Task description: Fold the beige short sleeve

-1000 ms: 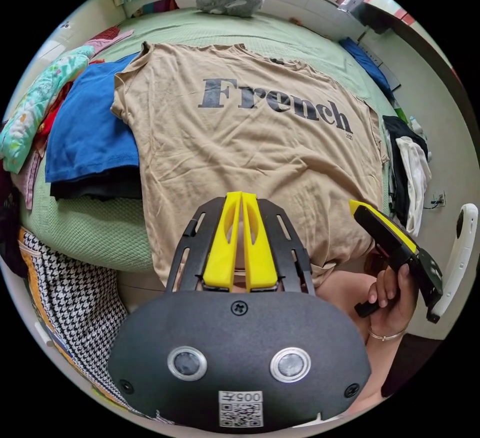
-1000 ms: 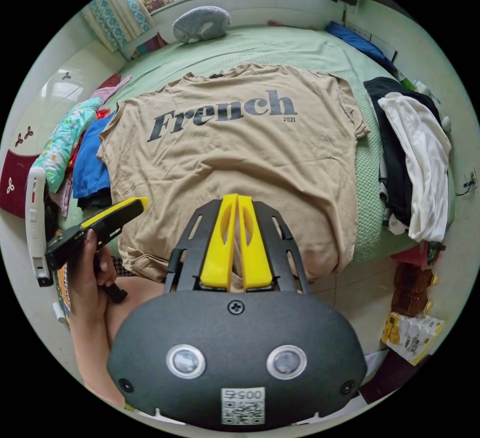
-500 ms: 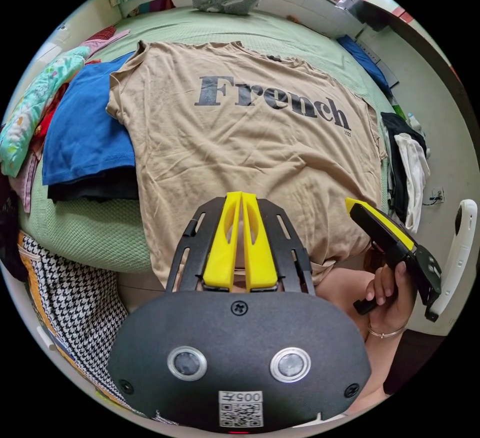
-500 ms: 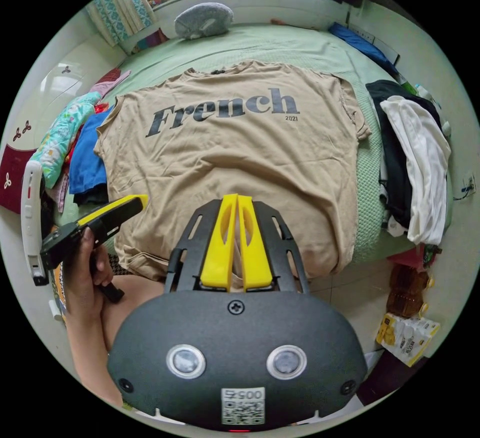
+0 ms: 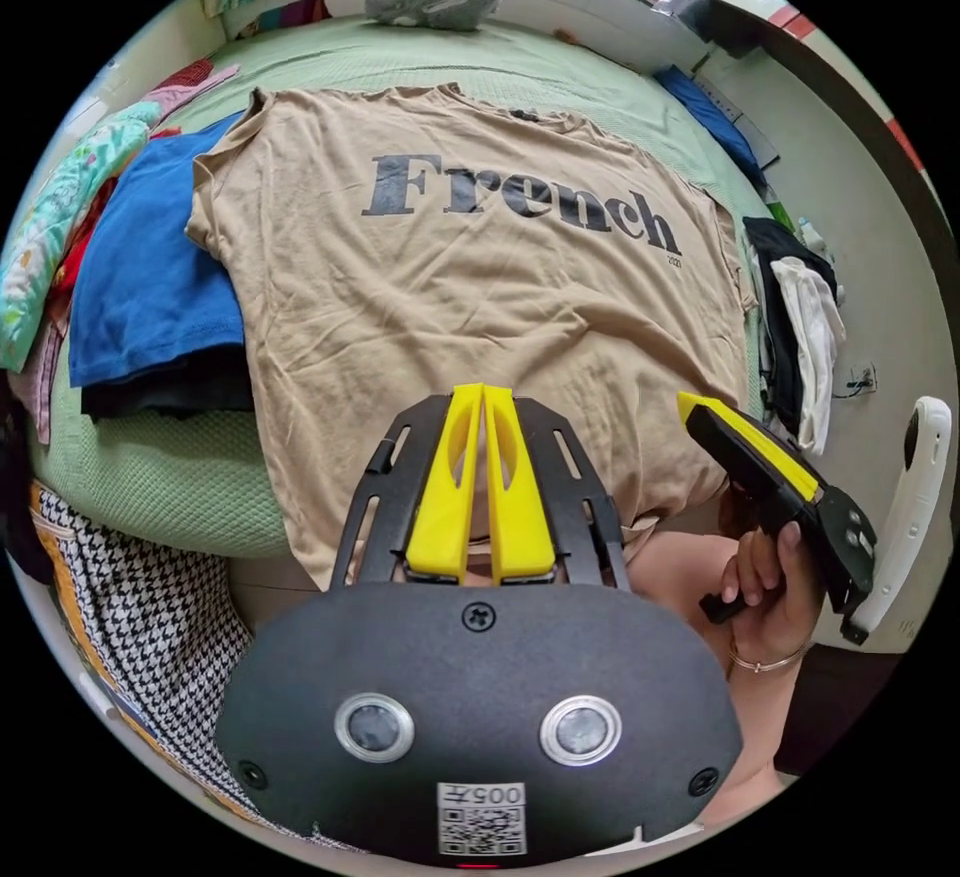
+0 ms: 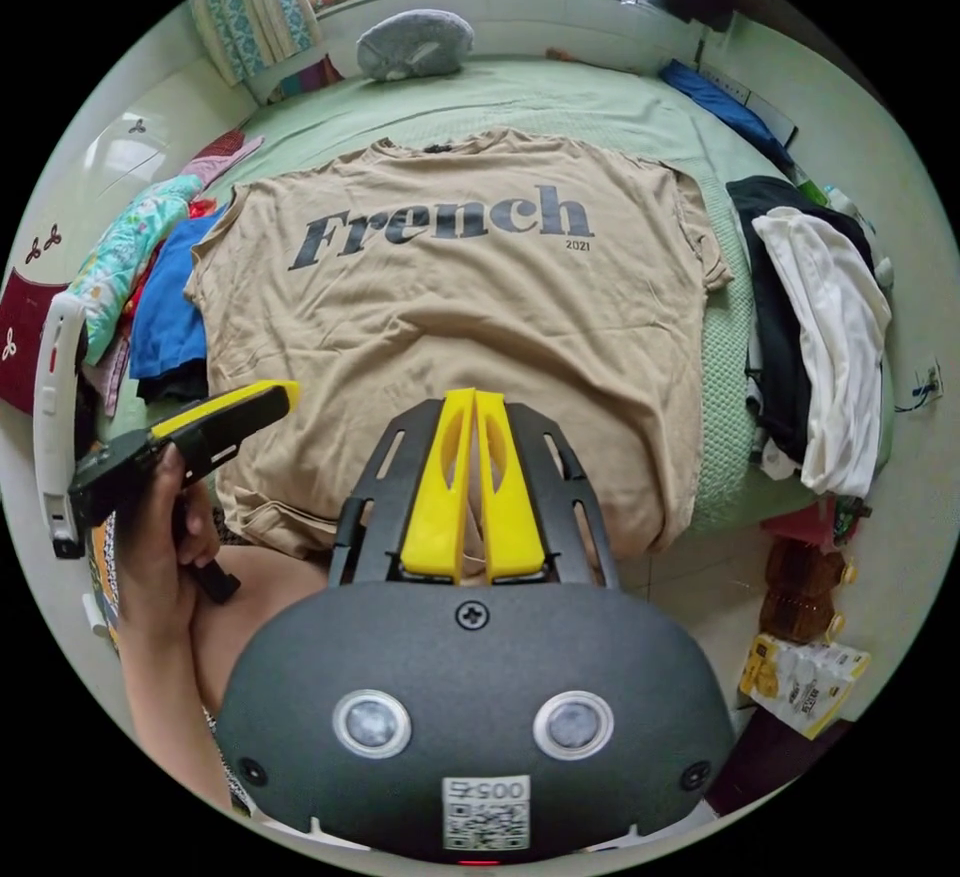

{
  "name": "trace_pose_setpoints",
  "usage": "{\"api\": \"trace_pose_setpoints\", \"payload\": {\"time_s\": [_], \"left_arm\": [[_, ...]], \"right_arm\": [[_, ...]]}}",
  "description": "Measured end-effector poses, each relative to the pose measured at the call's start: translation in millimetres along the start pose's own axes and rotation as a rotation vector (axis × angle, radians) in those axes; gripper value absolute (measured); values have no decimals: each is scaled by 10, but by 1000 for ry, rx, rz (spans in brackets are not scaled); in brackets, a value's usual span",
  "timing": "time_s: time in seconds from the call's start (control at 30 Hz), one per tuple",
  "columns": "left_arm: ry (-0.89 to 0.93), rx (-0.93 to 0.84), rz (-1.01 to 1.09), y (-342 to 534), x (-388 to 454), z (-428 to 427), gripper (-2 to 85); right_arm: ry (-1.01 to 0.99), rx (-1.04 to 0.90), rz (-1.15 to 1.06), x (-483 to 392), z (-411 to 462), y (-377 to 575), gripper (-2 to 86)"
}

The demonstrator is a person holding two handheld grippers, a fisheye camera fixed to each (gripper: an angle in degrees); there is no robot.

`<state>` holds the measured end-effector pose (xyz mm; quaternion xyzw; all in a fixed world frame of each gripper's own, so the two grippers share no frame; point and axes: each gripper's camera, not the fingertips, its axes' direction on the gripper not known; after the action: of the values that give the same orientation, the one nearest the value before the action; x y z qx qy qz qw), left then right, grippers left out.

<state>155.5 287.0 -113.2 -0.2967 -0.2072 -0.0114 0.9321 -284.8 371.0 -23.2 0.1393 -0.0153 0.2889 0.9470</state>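
Beige short-sleeve cotton T-shirt with dark lettering (image 5: 470,267) lies flat as before on the green textured bedspread (image 6: 560,97), hem overhanging the near bed edge; only the views have shifted slightly; left gripper (image 5: 484,397) and right gripper (image 6: 475,402) still hover above the hem, yellow jaws pressed together on nothing; folded blue garment (image 5: 140,267) touches one sleeve; white and black clothes pile (image 6: 820,337) lies beside the other; bare bedspread beyond the collar.

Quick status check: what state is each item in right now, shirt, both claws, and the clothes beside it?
Shirt: spread flat, unfolded, hem over the bed edge.
Left claw: shut, empty.
Right claw: shut, empty.
Blue garment: folded, stacked.
White garment: draped, unfolded.
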Motion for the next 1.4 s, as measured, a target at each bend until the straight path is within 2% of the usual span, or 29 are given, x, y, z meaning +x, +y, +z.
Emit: {"api": "trace_pose_setpoints", "payload": {"time_s": [0.2,1.4], "left_arm": [[-44,-1,32,14,50,-13,-2],[52,18,30,325,-457,-445,-2]], "right_arm": [[28,-7,-6,-45,32,-16,-14],[28,-17,-44,-145,64,-236,-13]]}}
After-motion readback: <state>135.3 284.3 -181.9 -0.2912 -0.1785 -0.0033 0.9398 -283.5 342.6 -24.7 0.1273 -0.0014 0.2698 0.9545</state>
